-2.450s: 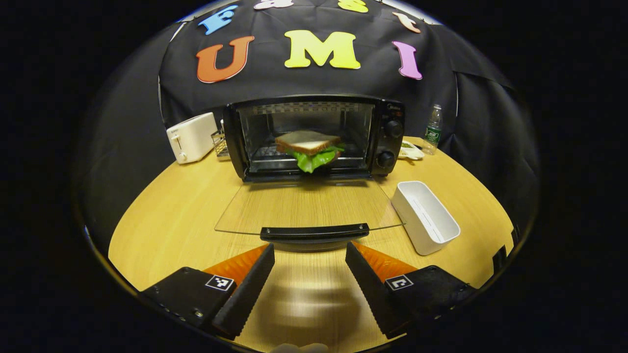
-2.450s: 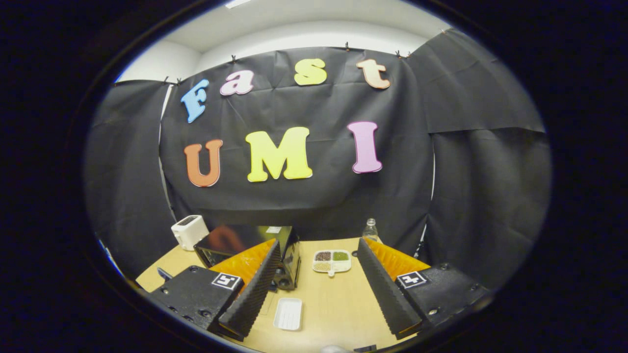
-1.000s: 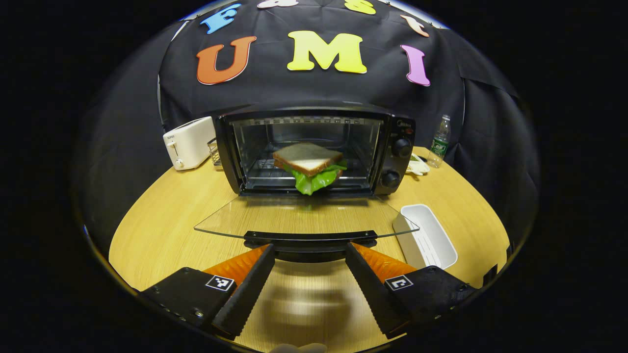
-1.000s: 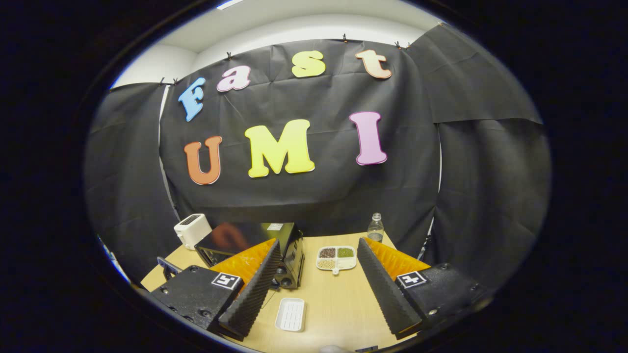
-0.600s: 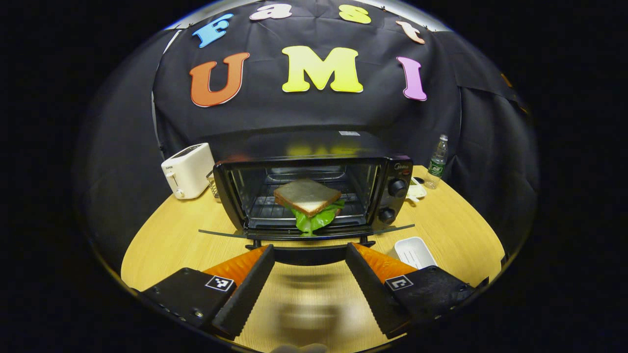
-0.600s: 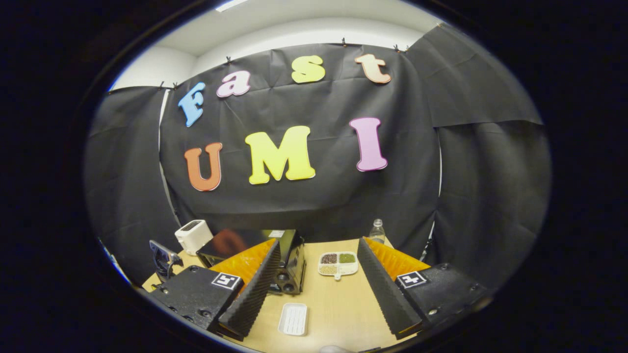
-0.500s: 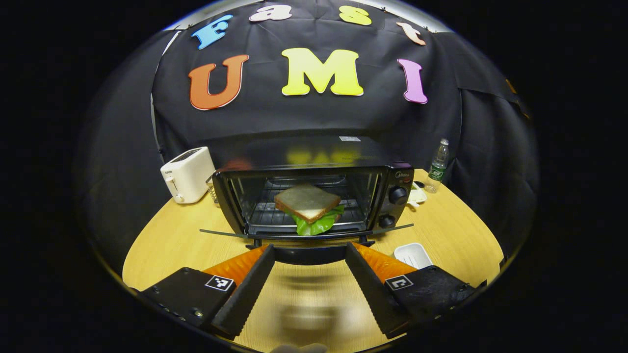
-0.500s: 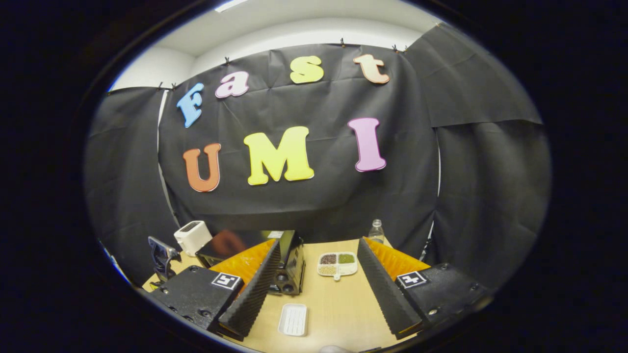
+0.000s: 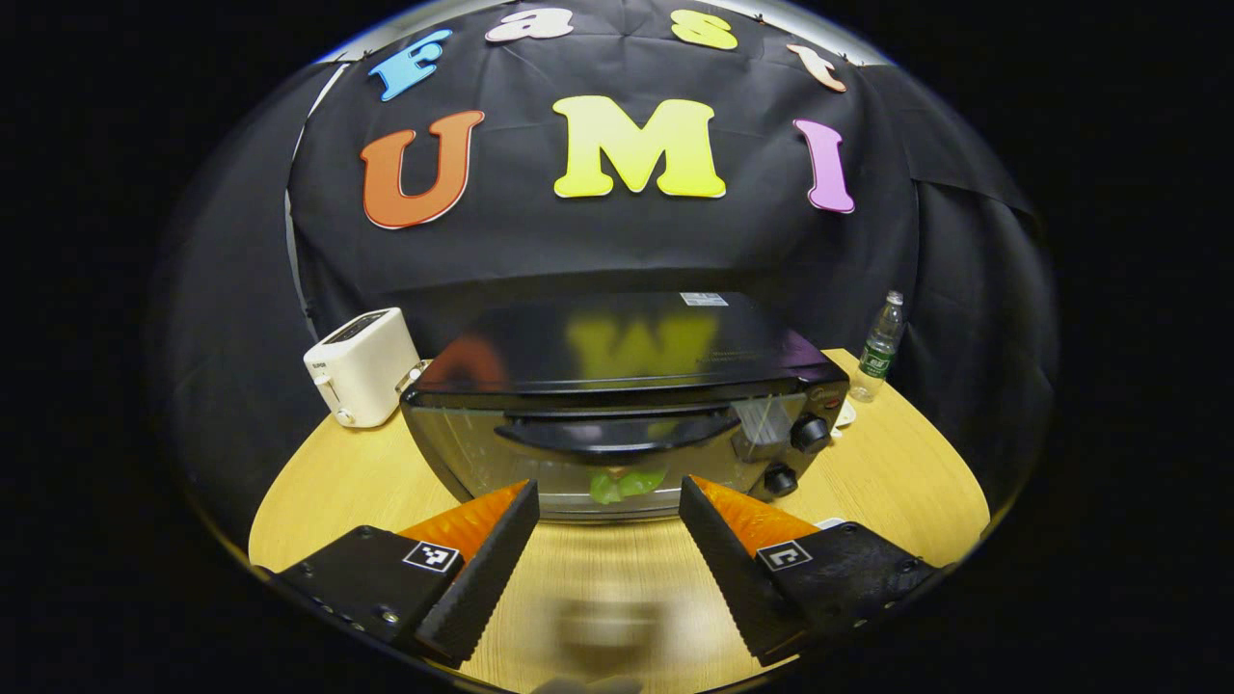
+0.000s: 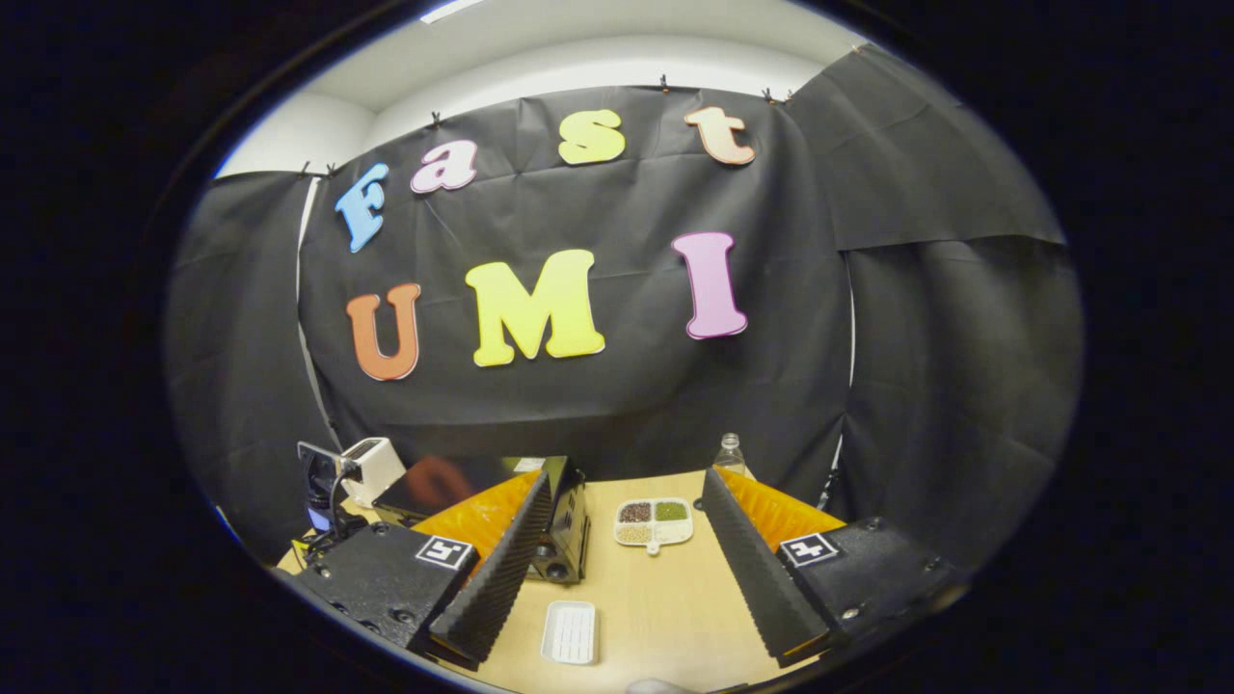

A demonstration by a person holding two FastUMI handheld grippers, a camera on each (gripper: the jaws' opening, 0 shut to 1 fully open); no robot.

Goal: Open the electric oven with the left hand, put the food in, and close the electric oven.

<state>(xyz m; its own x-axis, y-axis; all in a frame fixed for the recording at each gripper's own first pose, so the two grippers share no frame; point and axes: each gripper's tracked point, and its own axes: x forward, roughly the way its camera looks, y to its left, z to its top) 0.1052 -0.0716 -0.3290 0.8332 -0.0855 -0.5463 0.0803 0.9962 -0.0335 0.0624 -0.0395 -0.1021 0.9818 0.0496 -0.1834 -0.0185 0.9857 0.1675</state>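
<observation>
One black electric oven (image 9: 627, 386) is seen on a round wooden counter (image 9: 906, 472), directly ahead of the left gripper (image 9: 607, 540). Its glass door (image 9: 540, 463) is raised almost fully against the front, though whether it is latched cannot be told. One dark curved handle (image 9: 603, 434) is fixed across the top of the door. Green lettuce from one sandwich (image 9: 625, 482) is glimpsed through the glass, so the food is judged to be inside already.

The left gripper is held wide apart and empty, just in front of the door and below the handle, with nothing between its fingers. In the right gripper view, the right gripper (image 10: 627, 569) is also spread wide and empty, raised above the counter well to the oven's right.

The door is judged to be stiff, hinged at the bottom, and breakable, being glass; it is best pushed or gripped at the rigid handle rather than on the pane. The sandwich is judged to be soft and light.

Two control knobs (image 9: 808, 434) are counted on the oven's right side. Also counted are one white toaster (image 9: 362, 366), one water bottle (image 9: 879, 347), one white tray (image 10: 570, 632), and one divided dish (image 10: 656, 520) with three fillings.
</observation>
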